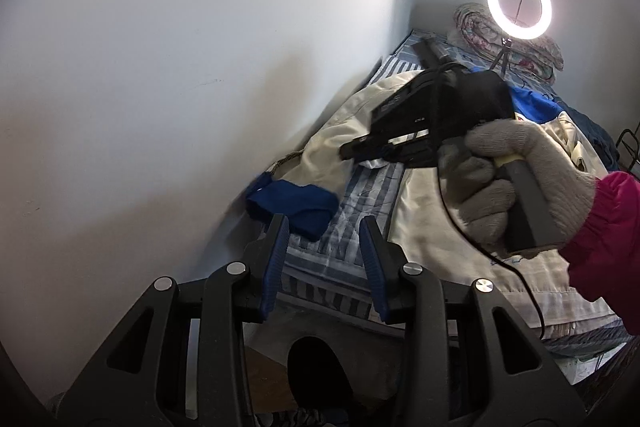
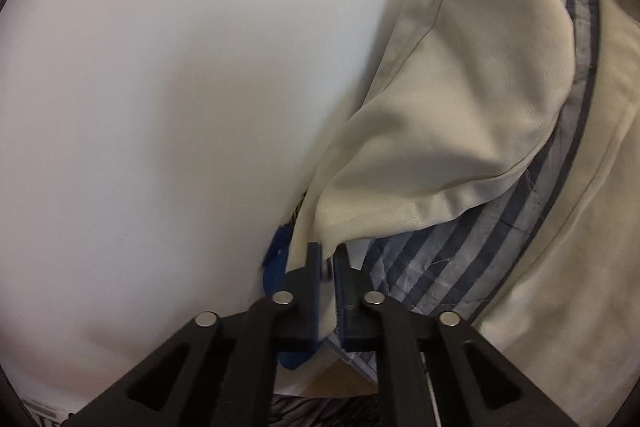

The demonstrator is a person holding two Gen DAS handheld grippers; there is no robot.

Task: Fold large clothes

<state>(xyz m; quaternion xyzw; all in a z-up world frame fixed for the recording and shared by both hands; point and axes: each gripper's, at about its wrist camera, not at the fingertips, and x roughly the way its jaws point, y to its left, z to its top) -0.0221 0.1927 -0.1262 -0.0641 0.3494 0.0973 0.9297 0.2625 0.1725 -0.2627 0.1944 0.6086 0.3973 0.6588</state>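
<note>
A large cream garment [image 1: 416, 227] lies spread over the striped bed sheet [image 1: 372, 183], one part bunched against the wall. In the right wrist view my right gripper [image 2: 327, 247] is shut on the lower corner of the cream garment [image 2: 460, 107], with cloth pinched between the pads. The left wrist view shows that right gripper [image 1: 344, 151] held by a grey-gloved hand [image 1: 500, 179], low over the cloth. My left gripper [image 1: 324, 219] stands open above the sheet, nothing between its fingers. A small blue cloth [image 1: 292, 203] lies just beyond its left finger.
A white wall [image 1: 160, 67] runs along the bed's left side. At the far end stand a lit ring light [image 1: 519, 3] on a small tripod and a folded floral quilt [image 1: 480, 27]. A bright blue garment [image 1: 532, 103] and dark cloth [image 1: 596, 135] lie at right.
</note>
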